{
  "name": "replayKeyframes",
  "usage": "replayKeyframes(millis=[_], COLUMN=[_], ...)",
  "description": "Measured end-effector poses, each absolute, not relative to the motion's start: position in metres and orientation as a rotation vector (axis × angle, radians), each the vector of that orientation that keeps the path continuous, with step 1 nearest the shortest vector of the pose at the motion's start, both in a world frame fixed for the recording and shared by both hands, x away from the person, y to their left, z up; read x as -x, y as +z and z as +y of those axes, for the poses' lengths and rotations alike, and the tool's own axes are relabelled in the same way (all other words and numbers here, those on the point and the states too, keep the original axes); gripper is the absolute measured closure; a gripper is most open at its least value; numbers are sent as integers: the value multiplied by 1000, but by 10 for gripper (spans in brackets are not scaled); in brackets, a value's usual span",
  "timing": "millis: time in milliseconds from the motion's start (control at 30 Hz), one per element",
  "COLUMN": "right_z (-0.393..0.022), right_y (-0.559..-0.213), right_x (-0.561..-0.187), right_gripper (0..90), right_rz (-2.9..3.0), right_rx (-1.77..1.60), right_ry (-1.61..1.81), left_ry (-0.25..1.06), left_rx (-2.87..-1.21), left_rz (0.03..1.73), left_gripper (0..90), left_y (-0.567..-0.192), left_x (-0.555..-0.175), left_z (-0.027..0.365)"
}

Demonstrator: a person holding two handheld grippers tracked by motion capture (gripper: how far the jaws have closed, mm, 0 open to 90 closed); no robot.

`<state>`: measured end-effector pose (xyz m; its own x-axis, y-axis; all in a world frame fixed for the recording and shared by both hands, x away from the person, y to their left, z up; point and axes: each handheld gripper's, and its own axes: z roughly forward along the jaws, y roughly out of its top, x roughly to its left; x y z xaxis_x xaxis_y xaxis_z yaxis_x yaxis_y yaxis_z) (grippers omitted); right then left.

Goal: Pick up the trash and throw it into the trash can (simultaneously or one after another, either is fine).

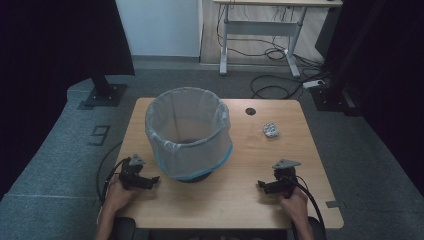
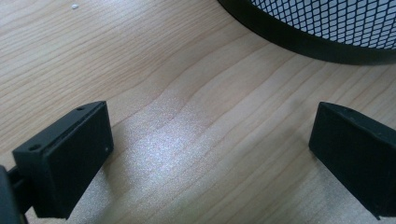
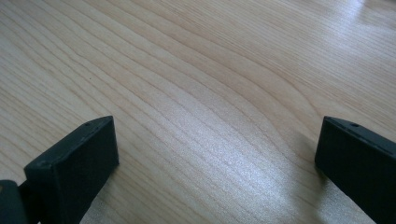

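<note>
Wooden table (image 1: 235,192), both grippers low, agape

A light brown wooden table (image 1: 240,190) stands on a grey carpet floor (image 1: 50,165). Near the table's far edge, at about 1 o'clock, is a small round black hole (image 1: 250,111). On the floor at 9 o'clock is a dark mark shaped like a 9 (image 1: 100,134). At 11 o'clock sits a flat black metal foot of a stand (image 1: 104,92). At 12 o'clock, far back, is a white-legged desk (image 1: 260,27). Black cables (image 1: 272,87) lie on the floor below the desk, near a white power strip (image 1: 314,83).
</note>
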<state>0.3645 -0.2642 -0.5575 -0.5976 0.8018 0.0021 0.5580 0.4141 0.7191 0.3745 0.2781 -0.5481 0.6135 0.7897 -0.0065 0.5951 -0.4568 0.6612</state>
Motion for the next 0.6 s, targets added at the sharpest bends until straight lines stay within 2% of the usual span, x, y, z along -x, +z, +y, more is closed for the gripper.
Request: replayKeyframes(millis=[600], right_z=[-263], right_y=[-557], right_x=[-367], right_gripper=[0], right_rz=[2331], right_rx=[-1174], right_ry=[992], left_ry=[404], left_rx=[-2205], left_rz=[1089], left_gripper=[0], left_y=[-548], left_x=[-375], left_z=[278])
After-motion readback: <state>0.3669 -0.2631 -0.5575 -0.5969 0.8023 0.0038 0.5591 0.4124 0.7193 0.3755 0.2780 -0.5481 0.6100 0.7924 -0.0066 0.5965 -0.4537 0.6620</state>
